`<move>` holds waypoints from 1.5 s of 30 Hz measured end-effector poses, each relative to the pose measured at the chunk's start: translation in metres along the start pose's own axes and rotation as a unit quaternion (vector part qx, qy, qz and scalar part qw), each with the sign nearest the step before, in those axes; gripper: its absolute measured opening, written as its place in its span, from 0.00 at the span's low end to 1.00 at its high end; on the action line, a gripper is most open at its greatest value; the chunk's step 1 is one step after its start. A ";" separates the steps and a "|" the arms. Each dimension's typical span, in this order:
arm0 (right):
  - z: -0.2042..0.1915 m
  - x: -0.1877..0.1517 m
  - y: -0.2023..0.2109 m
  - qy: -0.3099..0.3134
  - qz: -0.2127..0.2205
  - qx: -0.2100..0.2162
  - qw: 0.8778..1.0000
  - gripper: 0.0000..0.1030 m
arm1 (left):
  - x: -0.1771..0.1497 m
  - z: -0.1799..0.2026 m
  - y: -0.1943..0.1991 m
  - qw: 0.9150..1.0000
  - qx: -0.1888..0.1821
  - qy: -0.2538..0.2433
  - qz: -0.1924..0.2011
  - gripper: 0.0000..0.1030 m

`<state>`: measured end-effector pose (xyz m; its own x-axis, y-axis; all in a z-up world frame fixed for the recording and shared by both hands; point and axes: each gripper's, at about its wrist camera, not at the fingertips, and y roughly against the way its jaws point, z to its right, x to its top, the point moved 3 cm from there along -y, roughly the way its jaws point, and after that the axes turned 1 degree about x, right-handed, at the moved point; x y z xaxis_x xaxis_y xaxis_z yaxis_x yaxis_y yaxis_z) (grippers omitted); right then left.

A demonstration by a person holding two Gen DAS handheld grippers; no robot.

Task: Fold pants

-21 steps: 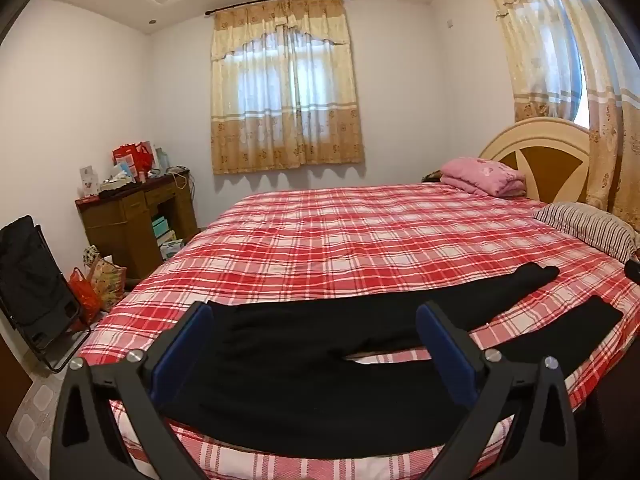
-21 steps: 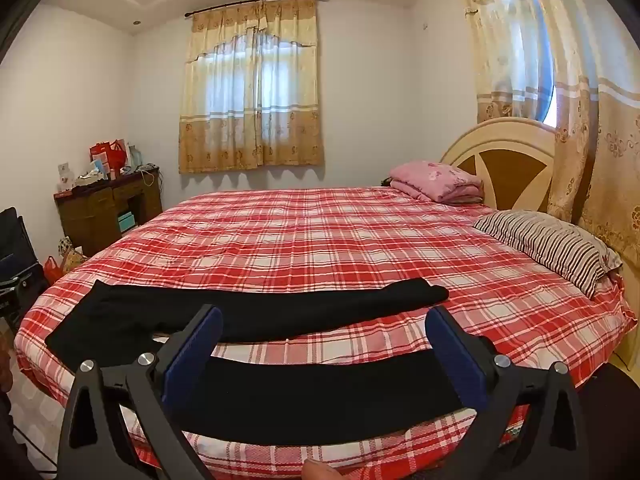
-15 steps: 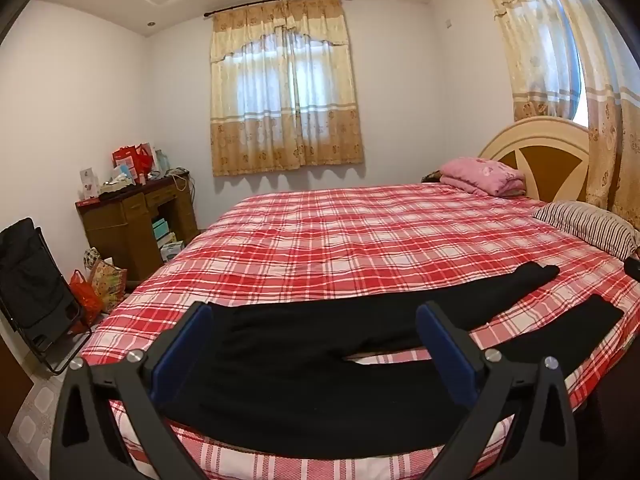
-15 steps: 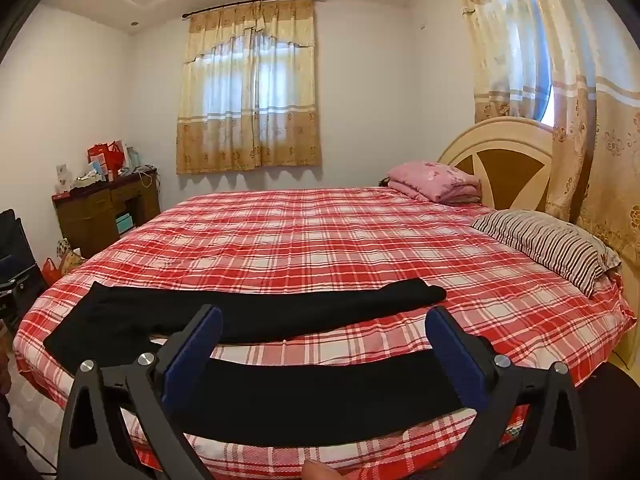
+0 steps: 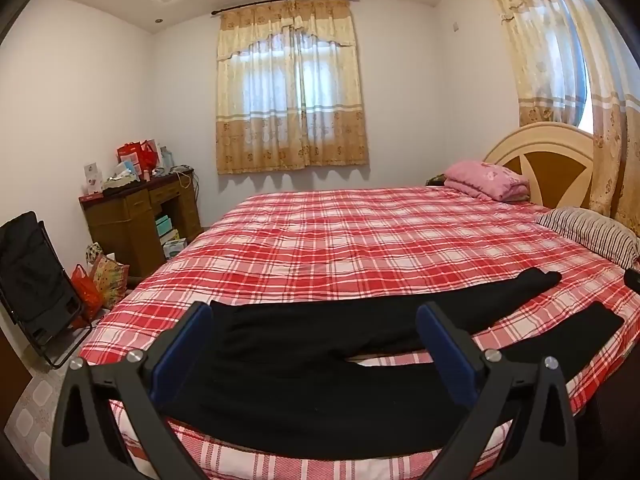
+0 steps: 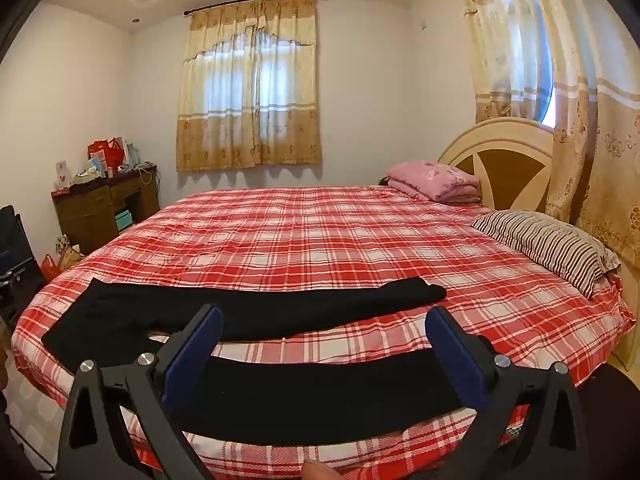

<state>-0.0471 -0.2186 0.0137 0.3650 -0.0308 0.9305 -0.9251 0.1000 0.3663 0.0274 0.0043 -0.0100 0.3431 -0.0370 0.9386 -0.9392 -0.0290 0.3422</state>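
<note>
Black pants (image 5: 304, 384) lie flat near the front edge of the red plaid bed (image 5: 360, 240), waist at the left, two legs spread apart toward the right. My left gripper (image 5: 314, 320) is open and empty, held above the waist end. In the right wrist view the pants (image 6: 320, 392) show both legs, the far leg ending near the bed's middle right. My right gripper (image 6: 322, 322) is open and empty, held above the near leg.
A striped pillow (image 6: 548, 244) and a folded pink blanket (image 6: 436, 182) lie by the headboard (image 6: 500, 164) at the right. A wooden desk (image 5: 140, 216), bags and a black folding chair (image 5: 36, 292) stand left of the bed.
Both views have shifted very slightly; the pants lie as before and both grippers stay open.
</note>
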 end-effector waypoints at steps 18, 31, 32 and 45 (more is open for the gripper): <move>-0.003 -0.003 -0.001 0.008 -0.005 -0.001 1.000 0.99 | 0.001 -0.006 -0.001 1.000 0.007 0.013 0.000 1.00; -0.005 -0.005 -0.003 0.010 -0.010 -0.005 1.000 0.99 | 0.000 -0.006 -0.001 1.000 0.008 0.014 0.003 1.00; -0.006 -0.005 -0.002 0.011 -0.010 -0.005 1.000 0.99 | 0.000 -0.007 -0.001 1.000 0.007 0.016 0.002 1.00; -0.005 -0.004 -0.005 0.012 -0.016 -0.008 1.000 0.99 | -0.002 -0.009 -0.002 1.000 0.008 0.016 0.002 1.00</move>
<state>-0.0437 -0.2143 0.0077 0.3968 -0.0111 0.9178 -0.9114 0.1144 0.3954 0.0288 0.0132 -0.0121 0.3383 -0.0049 0.9410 -0.9402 -0.0448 0.3377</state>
